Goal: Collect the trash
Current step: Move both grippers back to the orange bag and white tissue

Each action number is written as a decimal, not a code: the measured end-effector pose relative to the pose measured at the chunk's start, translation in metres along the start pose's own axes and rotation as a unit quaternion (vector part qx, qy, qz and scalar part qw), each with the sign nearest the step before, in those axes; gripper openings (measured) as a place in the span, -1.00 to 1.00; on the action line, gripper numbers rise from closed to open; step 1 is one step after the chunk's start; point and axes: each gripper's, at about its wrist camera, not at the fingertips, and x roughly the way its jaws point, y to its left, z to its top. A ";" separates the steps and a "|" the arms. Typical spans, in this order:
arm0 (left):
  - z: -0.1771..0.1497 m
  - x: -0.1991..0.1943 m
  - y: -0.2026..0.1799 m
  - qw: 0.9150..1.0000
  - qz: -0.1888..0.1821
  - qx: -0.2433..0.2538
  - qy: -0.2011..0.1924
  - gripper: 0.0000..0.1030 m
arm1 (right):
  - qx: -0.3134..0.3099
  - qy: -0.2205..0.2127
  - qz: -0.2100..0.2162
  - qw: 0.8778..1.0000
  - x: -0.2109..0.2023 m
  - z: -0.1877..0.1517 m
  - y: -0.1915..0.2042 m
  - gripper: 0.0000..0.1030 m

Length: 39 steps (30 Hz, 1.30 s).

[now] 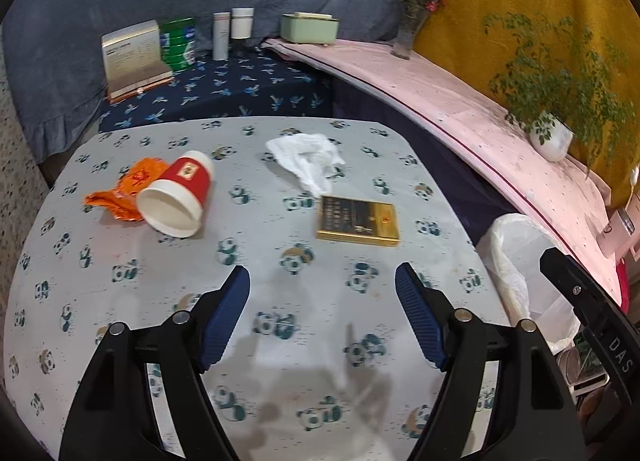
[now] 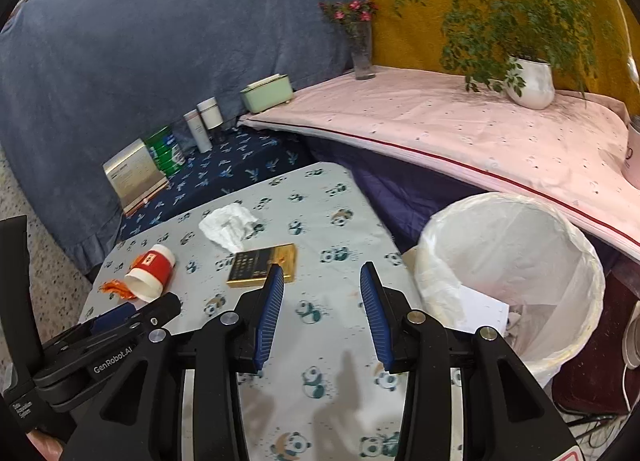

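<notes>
Your left gripper [image 1: 322, 315], right gripper [image 2: 322, 311]: jaws spread, empty, ready over surface [image 1: 248, 373]; cup [image 1: 178, 197], wrapper [image 1: 120, 193], tissue [image 1: 308, 157], box [image 1: 358, 220] await; bin [image 2: 516, 269] alongside for drops.

Matt cloth tablecover [image 1: 256, 281] w/ panda print, crumpled paper tissue [image 1: 308, 157], glossy gold box [image 1: 359, 220], thin plastic bin liner [image 2: 516, 257].

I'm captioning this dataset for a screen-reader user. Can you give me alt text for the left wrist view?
The open left gripper hovers empty over a panda-print table holding a tipped red paper cup beside an orange wrapper, a crumpled white tissue and a gold box. A white-lined trash bin stands at the table's right.
</notes>
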 end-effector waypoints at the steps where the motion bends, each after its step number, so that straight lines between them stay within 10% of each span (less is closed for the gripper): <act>1: 0.000 -0.002 0.007 1.000 0.004 -0.004 -0.001 0.39 | -0.003 0.002 0.004 1.000 0.002 0.000 0.005 -0.24; 39: 0.052 0.049 0.202 0.988 0.127 -0.087 0.005 0.50 | -0.085 0.072 0.049 0.993 0.140 0.011 0.145 0.01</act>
